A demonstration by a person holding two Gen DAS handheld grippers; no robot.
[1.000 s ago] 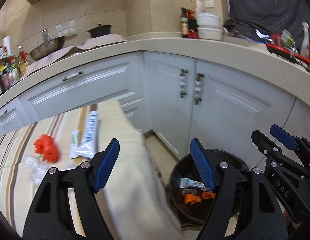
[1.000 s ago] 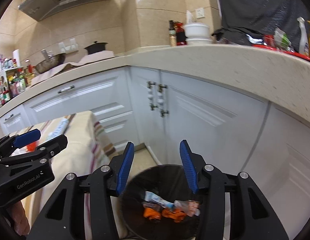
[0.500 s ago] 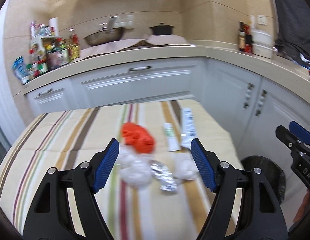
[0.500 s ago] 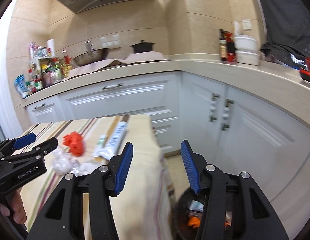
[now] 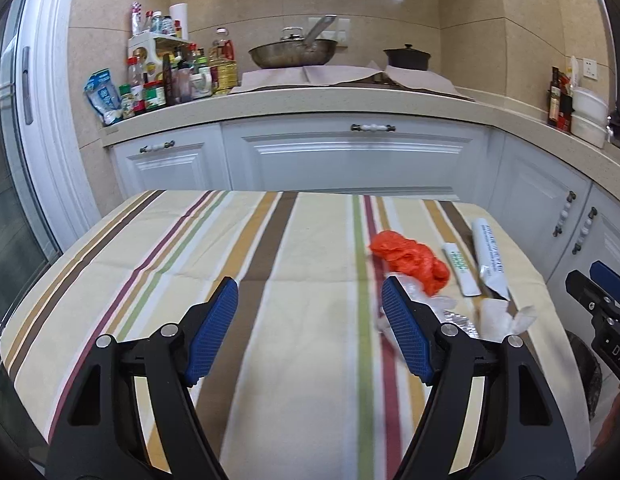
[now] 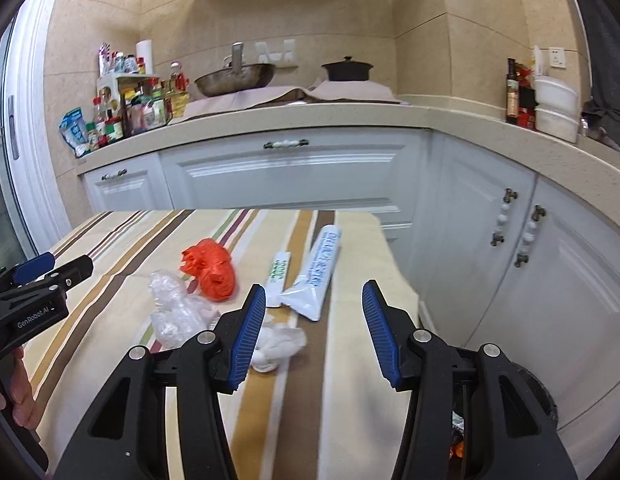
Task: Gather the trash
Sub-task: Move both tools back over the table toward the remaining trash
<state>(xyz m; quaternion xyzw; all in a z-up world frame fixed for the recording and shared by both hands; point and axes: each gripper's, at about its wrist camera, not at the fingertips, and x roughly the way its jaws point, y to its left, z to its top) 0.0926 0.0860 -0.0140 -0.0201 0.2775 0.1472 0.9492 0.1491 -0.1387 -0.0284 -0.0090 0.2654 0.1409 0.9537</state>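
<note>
Both grippers swung from bin to table w/ trash (image 6: pixel 207 276) just ahead, fingers (image 6: pixel 249 336) released, empty.

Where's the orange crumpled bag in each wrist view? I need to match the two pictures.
Left wrist: orange bag lies right of centre on the striped cloth, beyond the right finger.
Right wrist: orange bag lies left of centre, beyond the left finger.
Shared landmark: the white tube lies to its right in both.

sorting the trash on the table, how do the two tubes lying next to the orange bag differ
The large tube is longer and fatter, with blue lettering; the small tube is short and slim, with green lettering. The small tube lies nearer the orange bag, the large tube nearer the table's edge. Both are white and lie flat, side by side on the striped cloth.
</note>
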